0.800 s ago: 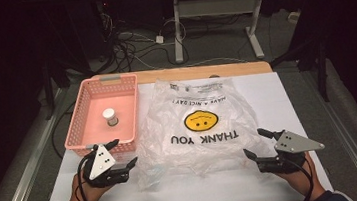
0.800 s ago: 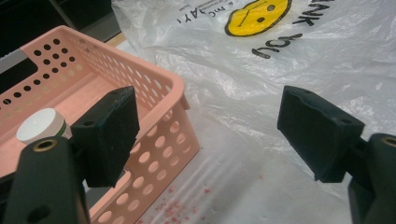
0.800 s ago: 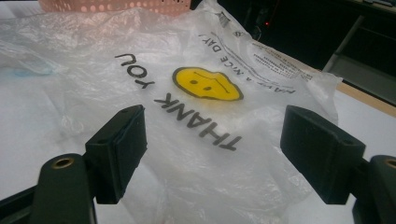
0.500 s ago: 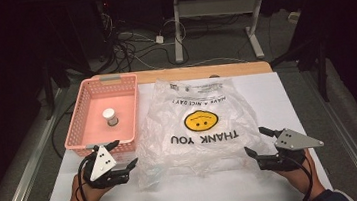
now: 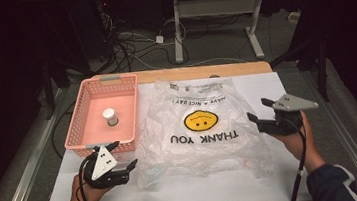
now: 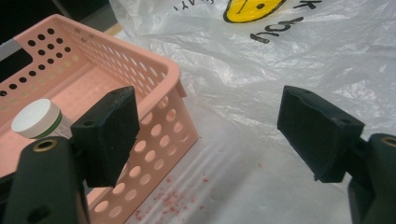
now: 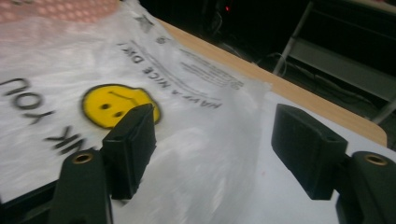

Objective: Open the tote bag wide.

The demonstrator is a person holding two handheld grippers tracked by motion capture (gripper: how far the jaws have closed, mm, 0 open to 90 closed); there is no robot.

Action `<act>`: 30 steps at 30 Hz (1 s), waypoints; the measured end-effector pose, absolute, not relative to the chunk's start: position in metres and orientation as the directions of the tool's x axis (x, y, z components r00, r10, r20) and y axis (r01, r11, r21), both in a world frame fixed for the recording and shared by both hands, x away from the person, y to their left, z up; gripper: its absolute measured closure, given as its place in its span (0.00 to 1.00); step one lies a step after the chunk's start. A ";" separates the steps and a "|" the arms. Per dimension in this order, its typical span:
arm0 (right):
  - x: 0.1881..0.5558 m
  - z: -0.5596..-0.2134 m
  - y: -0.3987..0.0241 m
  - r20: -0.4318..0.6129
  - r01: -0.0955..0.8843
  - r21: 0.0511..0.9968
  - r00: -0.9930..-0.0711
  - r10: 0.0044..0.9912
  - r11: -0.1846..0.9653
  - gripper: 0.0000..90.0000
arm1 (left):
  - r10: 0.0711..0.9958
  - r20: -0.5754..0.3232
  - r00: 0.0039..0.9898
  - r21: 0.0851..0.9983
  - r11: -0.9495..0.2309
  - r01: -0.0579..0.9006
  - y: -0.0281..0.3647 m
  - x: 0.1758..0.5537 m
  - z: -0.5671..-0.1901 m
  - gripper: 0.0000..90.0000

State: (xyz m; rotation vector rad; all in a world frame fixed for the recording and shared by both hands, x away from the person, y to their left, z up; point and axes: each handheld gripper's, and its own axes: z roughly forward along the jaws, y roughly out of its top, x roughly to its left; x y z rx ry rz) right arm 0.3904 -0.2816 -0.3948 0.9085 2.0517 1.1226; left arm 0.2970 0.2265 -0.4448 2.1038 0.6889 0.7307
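I have the bag (image 5: 202,128) lying flat and crumpled in the middle of the table (image 5: 275,181), its smiley print facing up, just right of the pink basket (image 5: 81,141). The jar (image 5: 110,116) stands upright inside the basket, well apart from both tools.

My left gripper (image 5: 124,156) sits low at the bag's near left corner, beside the basket's front wall, jaws spread with nothing between them. I keep it there, I think, to catch that corner of the film.

My right gripper (image 5: 259,113) hovers at the bag's right edge, raised off the table, jaws also spread and empty (its own view is a bit blurred). Flanking the bag like this looks like a set-up for grabbing both sides and opening it.
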 end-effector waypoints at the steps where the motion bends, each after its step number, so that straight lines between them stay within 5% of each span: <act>1: 0.404 -0.394 -0.280 -0.207 0.282 0.865 -0.553 0.807 0.416 0.39 | 0.675 0.264 0.689 0.808 -0.545 0.224 0.226 0.297 -0.445 0.23; 10: 0.514 -0.424 -0.268 -0.165 0.503 0.756 -0.471 0.867 0.418 0.48 | 0.674 0.257 0.693 0.812 -0.539 0.223 0.227 0.297 -0.445 0.23; 20: 0.554 -0.458 -0.258 -0.074 0.649 0.687 -0.386 0.920 0.328 0.59 | 0.665 0.237 0.708 0.819 -0.529 0.223 0.229 0.296 -0.446 0.23; 23: 0.557 -0.468 -0.252 -0.089 0.649 0.679 -0.390 0.916 0.342 0.80 | 0.661 0.237 0.712 0.817 -0.532 0.222 0.228 0.296 -0.447 0.23; 25: 0.557 -0.468 -0.251 -0.069 0.656 0.678 -0.392 0.917 0.332 0.86 | 0.661 0.236 0.713 0.817 -0.533 0.223 0.228 0.297 -0.447 0.23; 26: 0.558 -0.466 -0.248 -0.088 0.659 0.663 -0.402 0.911 0.355 0.99 | 0.659 0.235 0.715 0.816 -0.533 0.223 0.228 0.297 -0.447 0.23; 30: 0.556 -0.464 -0.251 -0.116 0.674 0.646 -0.378 0.918 0.359 1.00 | 0.657 0.238 0.716 0.814 -0.537 0.222 0.227 0.297 -0.447 0.23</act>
